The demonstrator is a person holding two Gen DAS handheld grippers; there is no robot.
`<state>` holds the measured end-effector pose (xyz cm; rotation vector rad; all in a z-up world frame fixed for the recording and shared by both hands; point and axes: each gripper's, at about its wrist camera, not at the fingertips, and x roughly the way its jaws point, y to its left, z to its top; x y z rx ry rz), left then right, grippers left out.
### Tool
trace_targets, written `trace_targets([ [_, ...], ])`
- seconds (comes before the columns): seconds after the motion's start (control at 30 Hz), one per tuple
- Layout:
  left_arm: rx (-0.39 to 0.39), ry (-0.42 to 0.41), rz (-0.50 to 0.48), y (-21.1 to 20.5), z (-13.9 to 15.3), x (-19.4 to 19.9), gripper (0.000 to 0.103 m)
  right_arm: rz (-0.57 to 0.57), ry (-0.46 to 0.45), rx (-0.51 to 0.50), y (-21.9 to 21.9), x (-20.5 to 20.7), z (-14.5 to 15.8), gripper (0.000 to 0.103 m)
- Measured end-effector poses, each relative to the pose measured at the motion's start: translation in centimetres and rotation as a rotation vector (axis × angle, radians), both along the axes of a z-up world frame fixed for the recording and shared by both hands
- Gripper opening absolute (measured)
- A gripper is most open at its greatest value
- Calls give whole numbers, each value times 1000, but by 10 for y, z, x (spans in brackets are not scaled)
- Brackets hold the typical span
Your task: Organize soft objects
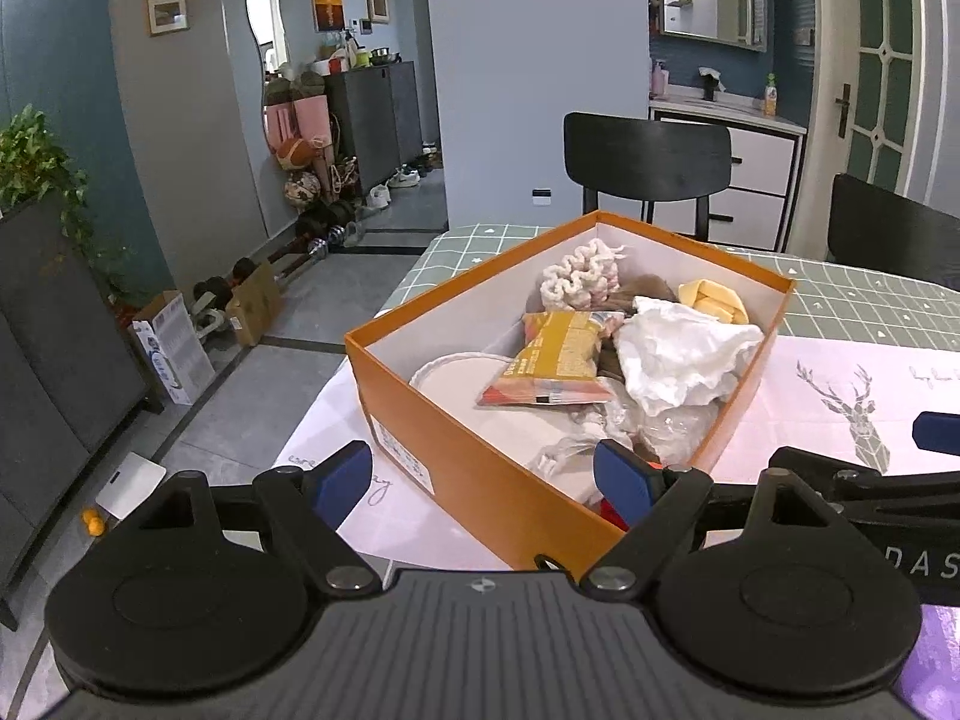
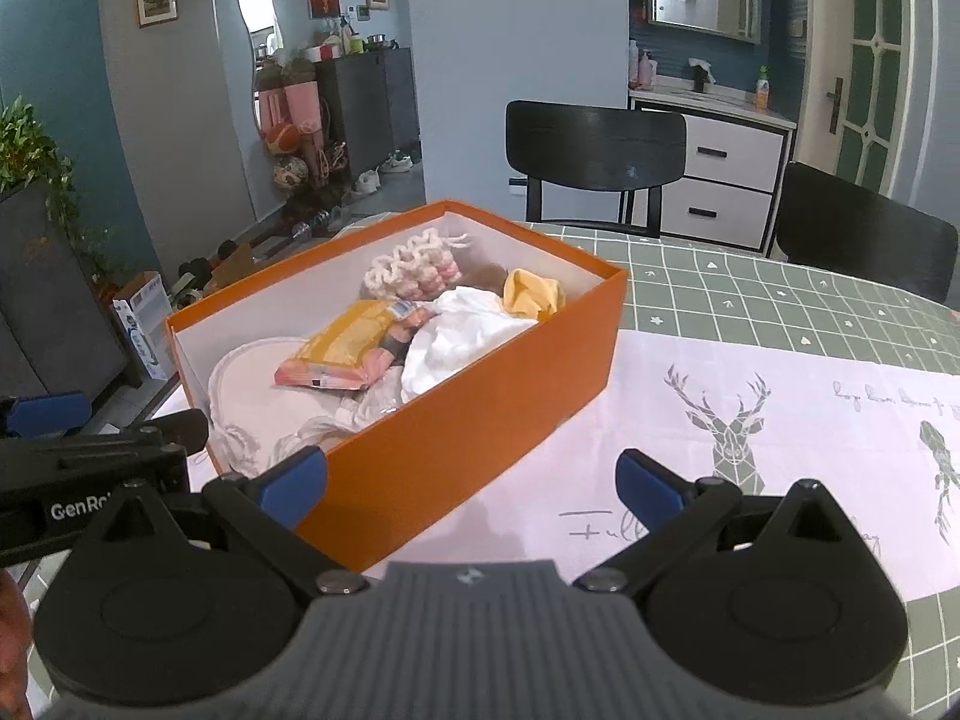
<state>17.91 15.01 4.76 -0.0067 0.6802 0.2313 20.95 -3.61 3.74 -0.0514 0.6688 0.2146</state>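
Note:
An orange box stands on the table. It holds soft things: a crocheted piece, a yellow snack packet, white crumpled cloth, a yellow cloth and a pale round item. My left gripper is open and empty, straddling the box's near corner. My right gripper is open and empty, in front of the box's near wall.
The table has a green checked cloth and a white runner with a deer print. Two black chairs stand behind the table. The table's left edge drops to a floor with boxes.

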Motion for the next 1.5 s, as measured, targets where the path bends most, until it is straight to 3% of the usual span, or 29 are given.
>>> trace_targets([
  [1.5,18,-9,-1,-5,4,-25,91,-1,-34,-36,-1,-31,5,100],
])
